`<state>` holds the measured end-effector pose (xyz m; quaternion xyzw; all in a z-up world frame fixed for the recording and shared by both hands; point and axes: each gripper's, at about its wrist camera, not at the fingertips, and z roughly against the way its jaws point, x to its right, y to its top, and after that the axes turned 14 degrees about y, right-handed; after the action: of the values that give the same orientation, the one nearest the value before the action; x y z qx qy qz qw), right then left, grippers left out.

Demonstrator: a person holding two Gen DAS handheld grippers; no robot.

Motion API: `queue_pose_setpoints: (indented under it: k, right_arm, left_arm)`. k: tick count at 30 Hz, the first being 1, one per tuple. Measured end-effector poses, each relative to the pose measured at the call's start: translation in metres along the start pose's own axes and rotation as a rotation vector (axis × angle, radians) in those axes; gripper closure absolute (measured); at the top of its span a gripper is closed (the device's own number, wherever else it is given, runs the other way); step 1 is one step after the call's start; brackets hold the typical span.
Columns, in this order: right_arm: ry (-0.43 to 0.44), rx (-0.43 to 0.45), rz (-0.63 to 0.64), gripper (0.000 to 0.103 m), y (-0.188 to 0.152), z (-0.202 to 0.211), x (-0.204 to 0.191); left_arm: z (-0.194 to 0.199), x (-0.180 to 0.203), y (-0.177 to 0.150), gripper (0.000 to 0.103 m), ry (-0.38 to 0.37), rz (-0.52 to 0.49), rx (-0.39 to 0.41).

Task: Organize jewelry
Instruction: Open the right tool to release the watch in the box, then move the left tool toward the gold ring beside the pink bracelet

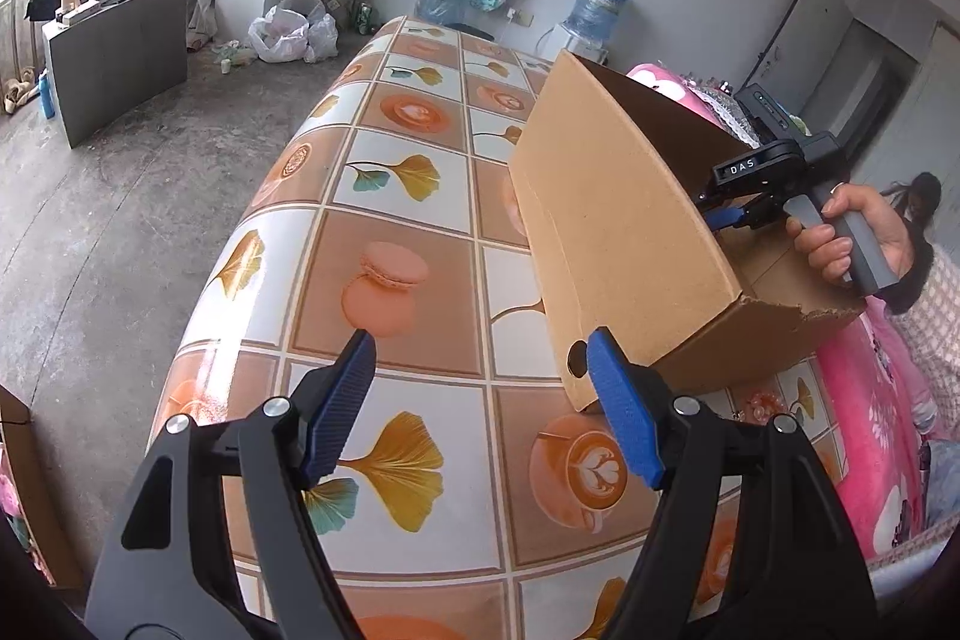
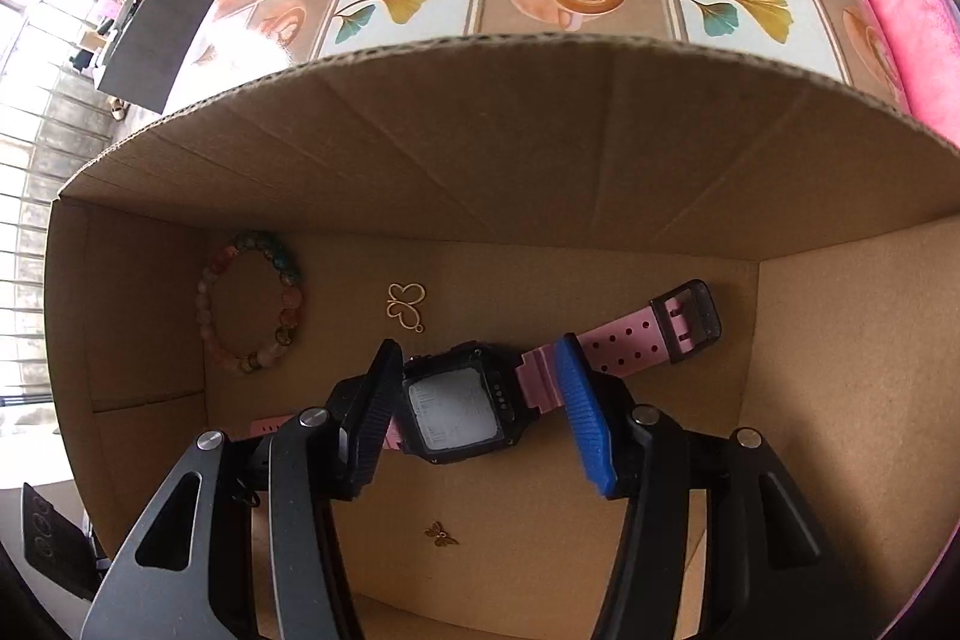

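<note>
Right tool (image 2: 480, 400), jaws wide, straddles the black-faced pink-strapped watch (image 2: 456, 409) inside the brown cardboard box (image 2: 480, 148). Left tool (image 1: 480, 400) wide, above the tile-patterned desk (image 1: 390, 196).

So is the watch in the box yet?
In. The watch lies flat on the cardboard box floor, between the open right hand-held gripper fingers.

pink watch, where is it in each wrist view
Left wrist view: the pink watch is not in view; only the outside of the cardboard box shows at right of centre, with the right gripper reaching into it.
Right wrist view: pink watch lies on the box floor, low centre, between the open jaws of the right gripper.
Shared landmark: the cardboard box on the patterned tablecloth.
</note>
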<state>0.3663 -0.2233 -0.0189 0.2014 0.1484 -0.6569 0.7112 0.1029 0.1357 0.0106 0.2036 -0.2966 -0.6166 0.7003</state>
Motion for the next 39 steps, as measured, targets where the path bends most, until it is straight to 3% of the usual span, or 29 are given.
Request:
queue_pose_setpoints:
  k: [5, 10, 14, 18, 21, 24, 29, 35, 39]
  right_arm:
    - [0.085, 0.055, -0.039, 0.051, 0.001, 0.011, 0.002]
    - [0.151, 0.172, -0.029, 0.051, -0.021, 0.062, -0.005]
    - [0.206, 0.306, 0.021, 0.049, -0.064, 0.119, -0.02]
    - [0.235, 0.471, 0.089, 0.036, -0.138, 0.174, -0.024]
    - [0.195, 0.565, 0.092, 0.026, -0.198, 0.193, -0.016]
    - [0.083, 0.576, 0.025, 0.023, -0.247, 0.178, 0.002]
    - [-0.136, 0.439, -0.063, 0.023, -0.293, 0.101, 0.033]
    - [-0.213, 0.406, -0.02, 0.023, -0.306, 0.053, 0.041]
    - [-0.224, 0.386, 0.02, 0.019, -0.302, 0.038, 0.044]
  left_arm:
    - [0.001, 0.0, 0.0, 0.034, -0.003, 0.006, -0.001]
    - [0.01, 0.004, -0.002, 0.032, 0.002, -0.009, 0.011]
    - [0.021, 0.012, -0.01, 0.028, -0.003, -0.034, 0.017]
    - [0.029, 0.028, -0.024, 0.024, -0.037, -0.089, -0.006]
    - [0.027, 0.048, -0.038, 0.023, -0.049, -0.152, -0.043]
    - [0.019, 0.073, -0.054, 0.021, -0.03, -0.234, -0.091]
    - [0.002, 0.116, -0.076, 0.02, 0.074, -0.383, -0.116]
    - [-0.014, 0.135, -0.084, 0.019, 0.154, -0.411, -0.139]
    - [-0.018, 0.139, -0.086, 0.011, 0.175, -0.4, -0.116]
